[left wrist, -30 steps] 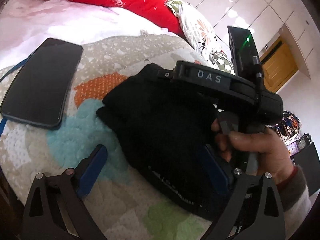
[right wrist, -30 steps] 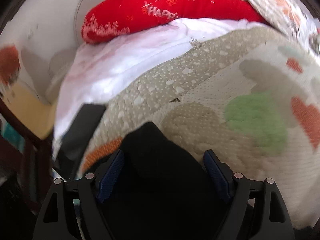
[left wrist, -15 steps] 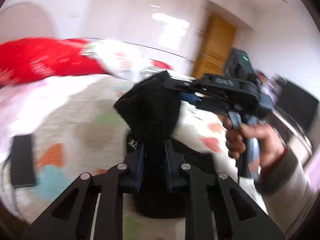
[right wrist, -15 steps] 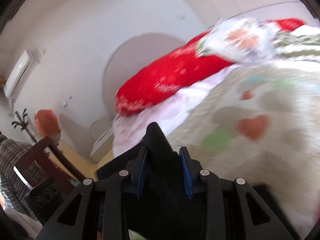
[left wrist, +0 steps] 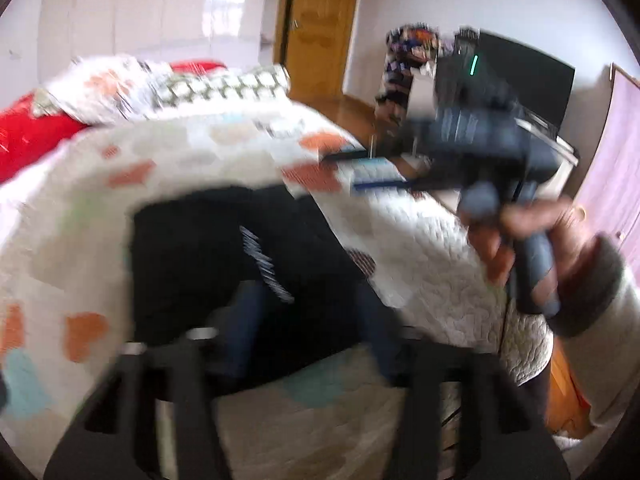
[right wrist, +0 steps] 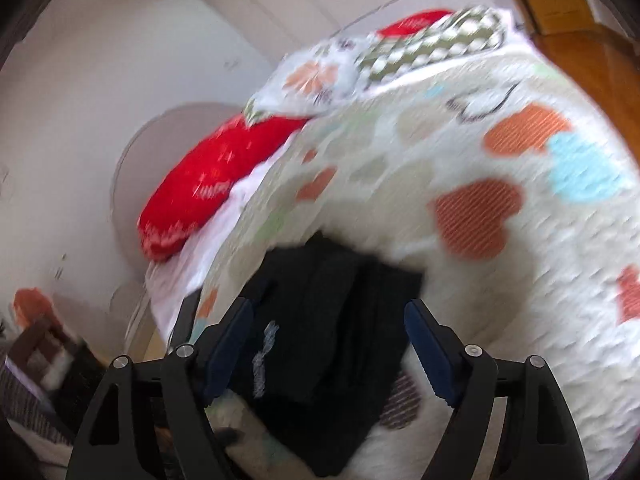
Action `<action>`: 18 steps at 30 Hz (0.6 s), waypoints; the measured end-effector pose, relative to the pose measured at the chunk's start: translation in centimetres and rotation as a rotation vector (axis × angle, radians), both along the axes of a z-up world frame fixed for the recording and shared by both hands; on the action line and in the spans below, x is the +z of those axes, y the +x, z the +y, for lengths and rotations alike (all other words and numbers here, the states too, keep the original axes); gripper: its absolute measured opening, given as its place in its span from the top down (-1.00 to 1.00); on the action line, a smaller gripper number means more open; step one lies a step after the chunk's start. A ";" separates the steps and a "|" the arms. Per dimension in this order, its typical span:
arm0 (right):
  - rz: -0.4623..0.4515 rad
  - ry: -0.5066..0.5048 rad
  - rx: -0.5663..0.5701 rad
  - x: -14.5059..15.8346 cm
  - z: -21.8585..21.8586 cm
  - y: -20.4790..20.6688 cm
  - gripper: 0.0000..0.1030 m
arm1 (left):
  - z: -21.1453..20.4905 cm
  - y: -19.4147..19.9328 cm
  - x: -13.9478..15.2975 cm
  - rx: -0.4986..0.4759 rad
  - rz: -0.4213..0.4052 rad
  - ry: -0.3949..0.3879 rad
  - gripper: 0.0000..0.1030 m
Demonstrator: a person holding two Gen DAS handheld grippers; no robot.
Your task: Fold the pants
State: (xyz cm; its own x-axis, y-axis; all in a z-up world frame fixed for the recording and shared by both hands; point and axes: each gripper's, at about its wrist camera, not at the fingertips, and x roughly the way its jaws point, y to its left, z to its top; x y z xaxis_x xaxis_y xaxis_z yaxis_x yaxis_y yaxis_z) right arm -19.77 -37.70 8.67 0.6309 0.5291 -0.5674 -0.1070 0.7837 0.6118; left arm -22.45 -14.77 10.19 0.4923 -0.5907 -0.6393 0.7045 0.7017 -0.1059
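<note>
The black pants (left wrist: 224, 256) lie folded in a flat bundle on the heart-patterned quilt (left wrist: 168, 160), white print facing up. They also show in the right wrist view (right wrist: 332, 344). My left gripper (left wrist: 308, 320) is open and empty just above the bundle's near edge, blurred by motion. My right gripper (right wrist: 328, 340) is open and empty over the bundle. In the left wrist view the right gripper (left wrist: 372, 172) is held in a hand at the right, raised above the quilt.
A red pillow (right wrist: 208, 188) and patterned pillows (right wrist: 420, 48) lie at the head of the bed. A wooden door (left wrist: 320, 24) and wooden floor are beyond the bed's edge. A dark chair (right wrist: 44, 356) stands beside the bed.
Half a second ago both grippers were shut on the pants and held them up. Now both are open and the pants lie flat on the quilt. Both views have swung.
</note>
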 end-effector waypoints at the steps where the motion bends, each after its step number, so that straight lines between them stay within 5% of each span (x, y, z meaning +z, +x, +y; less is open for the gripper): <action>1: 0.008 0.000 0.018 -0.5 0.6 0.0 -0.57 | 1.2 0.3 0.7 0.023 -0.014 -0.013 -0.26; 5: 0.090 -0.038 0.021 -3.7 2.8 1.4 -0.57 | 4.5 2.6 1.3 0.157 -0.028 -0.006 -0.26; 8: 0.093 -0.047 0.010 -5.3 3.7 1.9 -0.52 | 6.7 4.8 0.2 0.248 0.036 -0.036 -0.26; 9: 0.075 -0.035 -0.009 -5.6 3.7 1.9 -0.43 | 7.1 5.0 0.0 0.264 0.048 -0.044 -0.26; 11: 0.078 0.012 -0.018 -5.7 3.6 2.0 0.48 | 7.6 6.2 -0.5 0.308 0.066 -0.038 -0.26; 18: -0.111 -0.050 0.054 1.4 3.8 -2.5 0.66 | 8.3 6.0 0.0 0.331 0.060 -0.059 -0.26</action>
State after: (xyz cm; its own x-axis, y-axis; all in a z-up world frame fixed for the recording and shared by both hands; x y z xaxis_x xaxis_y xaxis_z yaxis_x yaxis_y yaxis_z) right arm -22.28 -33.89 10.07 0.6628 0.5367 -0.5221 -0.2150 0.8043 0.5539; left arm -16.44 -6.46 10.15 0.6257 -0.4422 -0.6426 0.4308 0.8827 -0.1879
